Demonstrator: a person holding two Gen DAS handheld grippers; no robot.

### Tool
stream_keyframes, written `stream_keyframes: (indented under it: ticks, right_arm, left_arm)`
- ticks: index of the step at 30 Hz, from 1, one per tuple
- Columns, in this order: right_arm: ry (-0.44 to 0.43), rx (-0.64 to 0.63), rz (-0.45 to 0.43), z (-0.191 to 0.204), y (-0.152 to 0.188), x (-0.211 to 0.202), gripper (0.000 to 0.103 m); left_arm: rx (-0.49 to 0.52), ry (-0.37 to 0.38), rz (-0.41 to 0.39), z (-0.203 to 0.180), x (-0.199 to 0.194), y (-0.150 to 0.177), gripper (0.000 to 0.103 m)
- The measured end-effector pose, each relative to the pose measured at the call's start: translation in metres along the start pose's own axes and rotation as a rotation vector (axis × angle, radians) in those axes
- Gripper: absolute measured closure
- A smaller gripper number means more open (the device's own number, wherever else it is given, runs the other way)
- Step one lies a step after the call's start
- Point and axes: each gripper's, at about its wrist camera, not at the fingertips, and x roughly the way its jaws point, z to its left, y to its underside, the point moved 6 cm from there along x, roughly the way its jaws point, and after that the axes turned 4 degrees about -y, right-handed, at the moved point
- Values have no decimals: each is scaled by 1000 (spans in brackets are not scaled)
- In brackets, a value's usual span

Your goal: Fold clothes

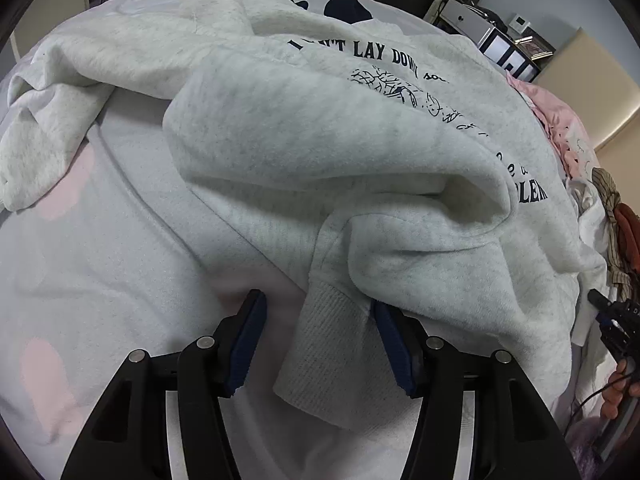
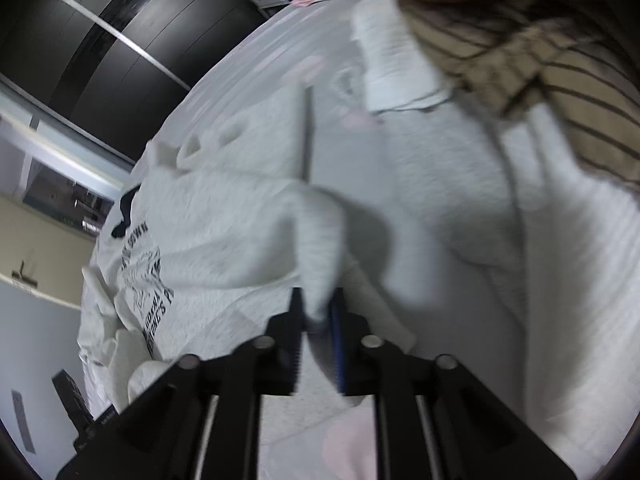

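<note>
A light grey sweatshirt with dark printed lettering lies crumpled on the bed, one sleeve folded across its body. Its ribbed cuff hangs down between the blue pads of my left gripper, which stands open around it. In the right wrist view, my right gripper is shut on a raised fold of the sweatshirt, pulling the cloth up into a peak. This view is motion-blurred. The right gripper also shows at the far right edge of the left wrist view, with a hand below it.
The bed sheet is white with pale pink patches. A pile of other clothes lies along the right side: a pink garment, a beige striped garment and a white one. Dark wardrobe panels stand behind the bed.
</note>
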Motion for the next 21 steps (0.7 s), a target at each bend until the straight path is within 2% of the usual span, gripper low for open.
stream_keyframes:
  ticks: [2,6,7,8,9,12,15,17,21]
  right_arm:
    - [11,24,-5,-8,-1,-4,65]
    - [9,51,9,-16,0,-3,63]
    - [17,37,13,-14,1,-1,65]
    - [24,23,16,-12,2,1,72]
    - [29,6,5,-9,1,0,87]
    - [58,-55,-29,1,-1,-8,93]
    - [56,-57,-13,9,-2,-17,94]
    - [11,-42,6,20,-4,-31,95]
    - [-95,-70,31,58,-7,-72,95]
  left_arm:
    - [-1,2,1,0,1,-1,50]
    - [-15,22,7,-5,0,-2,74]
    - [-19,22,4,-6,-4,-1,75]
    - [-22,21,0,-8,-7,0,81]
    - [-26,24,-4,-8,-13,1,88]
    - [-44,67,-30,-7,-43,5,93]
    - [-67,115,-71,-1,-84,9,95]
    - [-80,143,-100,3,-112,11,96]
    - [-68,154,-189,14,-181,14,96]
